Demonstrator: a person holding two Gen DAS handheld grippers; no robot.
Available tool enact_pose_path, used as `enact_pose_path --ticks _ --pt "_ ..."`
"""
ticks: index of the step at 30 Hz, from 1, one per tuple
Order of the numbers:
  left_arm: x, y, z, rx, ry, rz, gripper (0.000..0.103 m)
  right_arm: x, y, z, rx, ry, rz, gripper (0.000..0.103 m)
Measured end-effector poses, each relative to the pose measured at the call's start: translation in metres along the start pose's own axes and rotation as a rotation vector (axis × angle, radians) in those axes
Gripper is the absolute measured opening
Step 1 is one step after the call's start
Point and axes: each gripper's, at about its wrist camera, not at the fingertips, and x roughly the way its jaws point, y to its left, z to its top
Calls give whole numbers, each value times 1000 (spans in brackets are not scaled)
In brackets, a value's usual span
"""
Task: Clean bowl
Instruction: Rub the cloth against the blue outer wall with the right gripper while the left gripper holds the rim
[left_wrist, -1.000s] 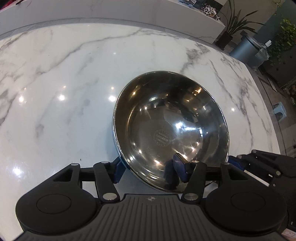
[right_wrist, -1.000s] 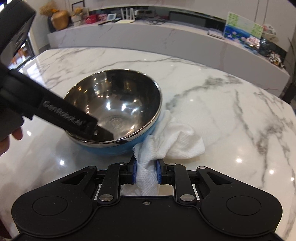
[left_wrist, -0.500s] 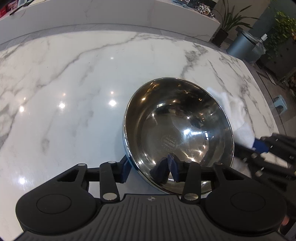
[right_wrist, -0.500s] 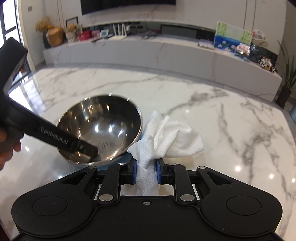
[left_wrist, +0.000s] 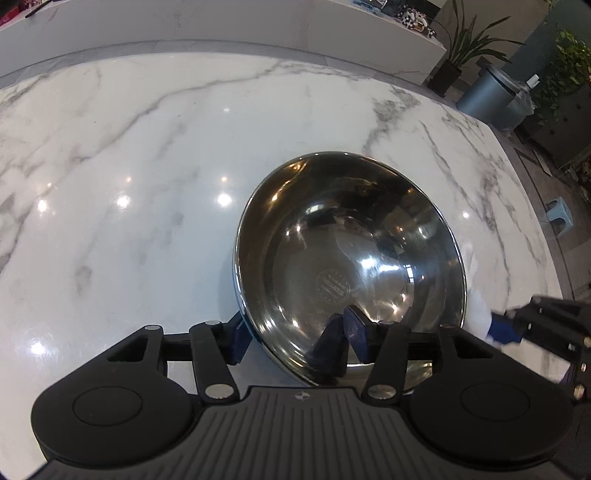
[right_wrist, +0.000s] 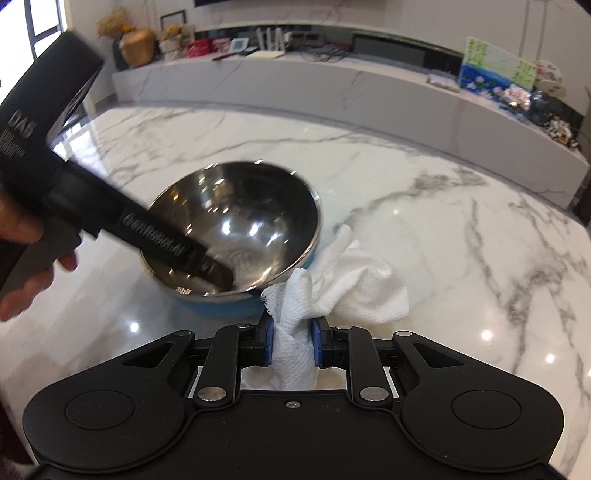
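Left gripper (left_wrist: 295, 338) straddles the near rim of the bowl (left_wrist: 351, 266): one blue pad outside the wall, the other inside the basin. Jaws are opening right now, with the rim between them; from my feed I see a gap at the pads, so no firm pinch. Its matte black body reaches in from the left in the right wrist view, with a hand (right_wrist: 22, 258) wrapped round the grip.

Right gripper (right_wrist: 293, 345) is narrow, pads clamped on a wad of white paper towel (right_wrist: 332, 280). Towel is embossed, crumpled, and fans out loosely ahead of the fingers. It sits just beside the bowl's right flank, apparently brushing the outer wall; contact is not certain through the blur.

Bowl is round and deep: polished steel inside, mirror-bright with ceiling highlights, a circular stamp at the bottom, rolled rim, glossy blue outer shell. It looks tilted toward the left gripper; I cannot tell if the base is on the surface.

Marble table (left_wrist: 129, 166) is white with grey veins, glossy and hard.
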Motion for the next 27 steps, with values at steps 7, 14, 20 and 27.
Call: enact_pose_path --ticks 7,14,20,27 --pt "-1 1 1 19 -5 2 50 0 -2 -1 4 4 6 18" --pt "-1 -2 1 60 5 -13 47 -14 -15 4 42 -79 -48 18" --pt "1 -7 0 76 11 -28 46 -19 -23 5 49 -95 -64 18" --pt "2 -12 -2 68 9 -11 52 -8 -16 4 25 -53 -45 18"
